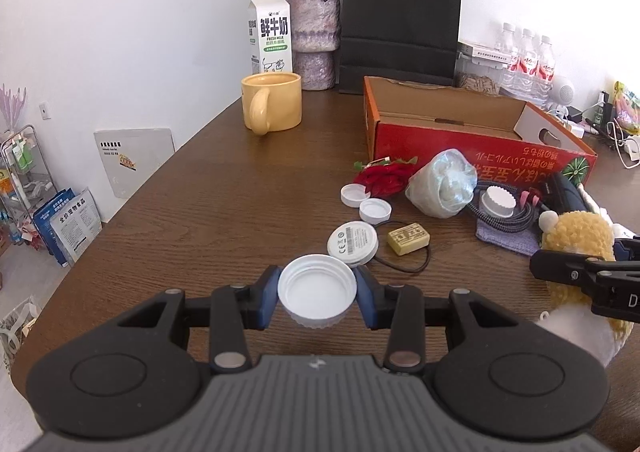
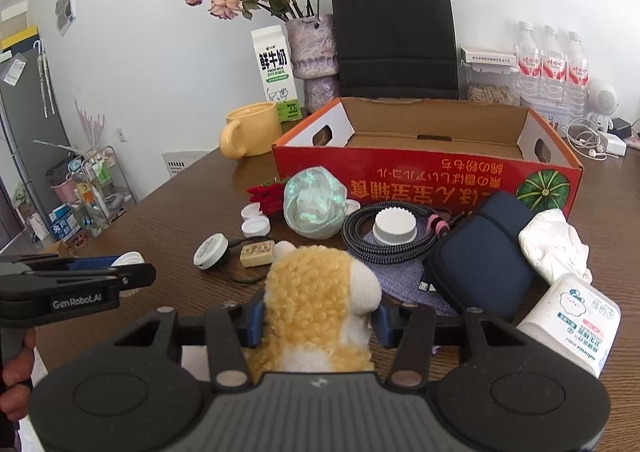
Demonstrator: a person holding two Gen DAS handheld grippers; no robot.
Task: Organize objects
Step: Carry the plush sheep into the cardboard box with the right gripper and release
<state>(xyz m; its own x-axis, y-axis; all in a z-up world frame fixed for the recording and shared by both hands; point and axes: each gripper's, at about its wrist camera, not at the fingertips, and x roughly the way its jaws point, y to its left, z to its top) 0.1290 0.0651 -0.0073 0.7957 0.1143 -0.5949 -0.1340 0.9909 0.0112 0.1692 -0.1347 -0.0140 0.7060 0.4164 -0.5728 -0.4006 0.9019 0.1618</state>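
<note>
Wooden bench [image 1: 200,212] against white wall; red box [image 2: 424,172] behind clutter. Left tongs [image 1: 317,292] grip white cap [image 1: 317,286]; right tongs [image 2: 320,318] grip plush toy [image 2: 316,292].

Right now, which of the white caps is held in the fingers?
The large white cap, open side up, pinched between the left gripper fingers. The two smaller white caps sit on the table by the red flower.

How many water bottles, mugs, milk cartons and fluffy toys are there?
water bottles: 3
yellow mug: 1
milk carton: 1
plush toy: 1
Total: 6
</note>
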